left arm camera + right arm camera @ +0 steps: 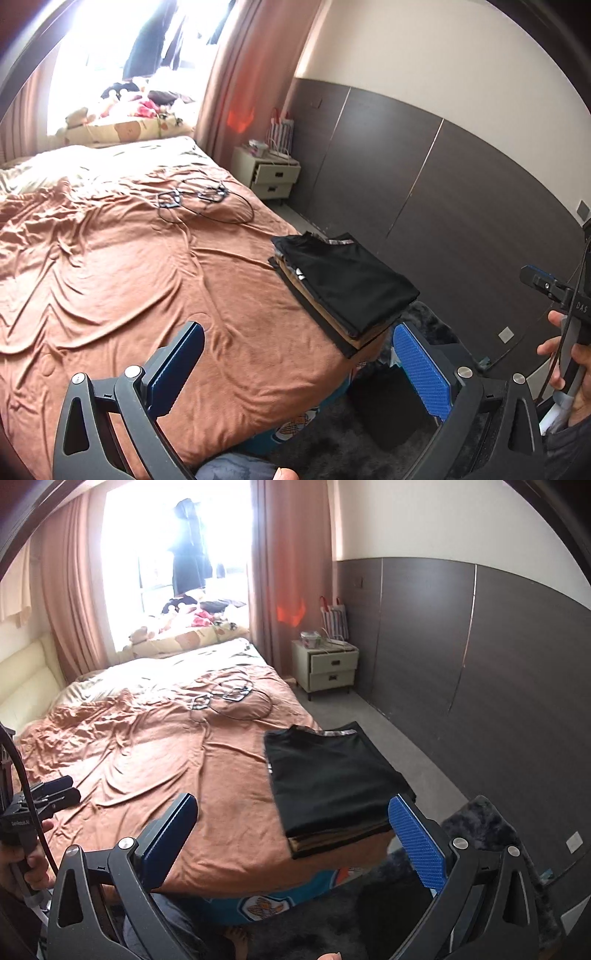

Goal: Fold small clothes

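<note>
A stack of folded clothes (343,284) topped by a black garment lies at the near right corner of the bed (110,277); in the right wrist view the stack (332,779) sits just ahead. My left gripper (298,326) is open above the brown sheet, short of the stack, with nothing between its blue pads. My right gripper (291,799) is open too, its right finger (413,838) beside the stack's near corner, not touching it. Each gripper shows at the edge of the other's view, held by a hand (557,350).
Black cables and two small black frames (192,199) lie on the sheet farther up the bed. A cream nightstand (328,664) stands by the dark panelled wall (480,664). A dark fluffy rug (480,823) covers the floor at the bed's foot. Toys and cloth pile up at the window (192,616).
</note>
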Demonstrator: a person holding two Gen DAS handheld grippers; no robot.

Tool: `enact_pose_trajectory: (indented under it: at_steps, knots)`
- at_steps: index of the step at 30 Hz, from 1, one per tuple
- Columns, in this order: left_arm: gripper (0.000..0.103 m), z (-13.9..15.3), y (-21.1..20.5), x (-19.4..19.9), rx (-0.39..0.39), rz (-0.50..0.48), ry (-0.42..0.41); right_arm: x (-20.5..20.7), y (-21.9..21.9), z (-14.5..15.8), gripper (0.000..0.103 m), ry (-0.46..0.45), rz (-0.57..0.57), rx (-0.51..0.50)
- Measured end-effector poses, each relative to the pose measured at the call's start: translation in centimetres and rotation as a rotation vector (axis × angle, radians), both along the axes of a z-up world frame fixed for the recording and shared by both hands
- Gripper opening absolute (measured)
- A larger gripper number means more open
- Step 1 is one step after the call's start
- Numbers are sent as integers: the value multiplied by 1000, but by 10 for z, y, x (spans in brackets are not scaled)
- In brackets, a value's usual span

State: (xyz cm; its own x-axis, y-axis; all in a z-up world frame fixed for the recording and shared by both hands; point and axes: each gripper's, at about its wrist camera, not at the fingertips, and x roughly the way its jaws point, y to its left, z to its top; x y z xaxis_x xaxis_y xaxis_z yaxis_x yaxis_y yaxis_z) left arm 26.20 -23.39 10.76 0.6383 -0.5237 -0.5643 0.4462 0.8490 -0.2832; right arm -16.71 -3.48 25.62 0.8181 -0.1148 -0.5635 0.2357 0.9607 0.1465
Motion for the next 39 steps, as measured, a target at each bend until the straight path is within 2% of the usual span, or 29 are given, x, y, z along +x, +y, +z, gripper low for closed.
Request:
enact_pose_trajectory:
  at_steps: [12, 18, 25, 28, 39]
  knots:
    - [103, 9, 59, -69, -2, 87, -99, -34, 40, -8, 103, -81, 84, 28]
    - [103, 1, 104, -99, 11, 187, -140, -46, 58, -19, 103, -129, 122, 21]
    - [103, -13, 157, -123, 15, 282, -159, -46, 78, -46, 103, -164, 149, 16]
    - [103, -17, 176, -136, 6, 305, -165, -45, 83, -60, 103, -173, 132, 26]
    - [103, -29, 203, -180, 83, 350, -230, -55, 118, -93, 103, -207, 87, 40]
